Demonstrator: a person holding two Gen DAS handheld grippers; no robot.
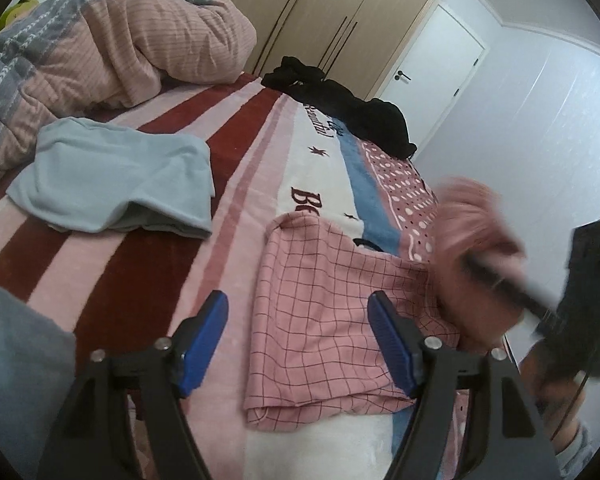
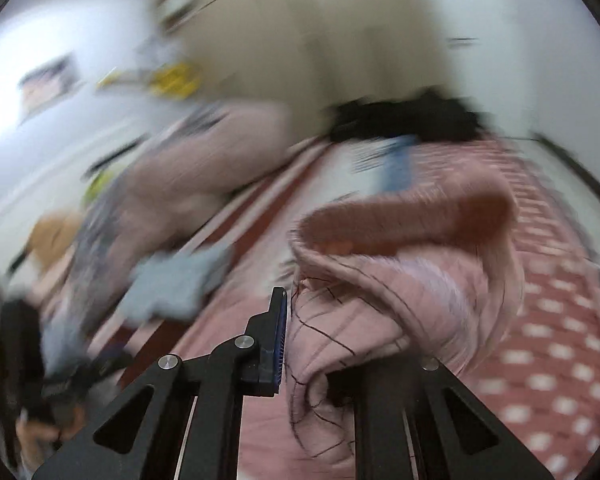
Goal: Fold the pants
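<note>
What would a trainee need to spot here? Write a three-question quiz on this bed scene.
1. True or false: the left gripper is clamped on the pink checked cotton pants.
2. Which gripper holds the pants? A) left B) right C) neither
3. Fill in: the folded light blue cloth garment lies on the ____-striped blanket.

Key: 1 false, its blue pads stand apart over the fabric. 2 B, the right gripper is shut on bunched pants fabric. 3 red and pink.

On the striped blanket (image 1: 236,184) we read dark letters "Be", the rest hidden under cloth; further up, cursive ending "...eautiful", partly legible.
</note>
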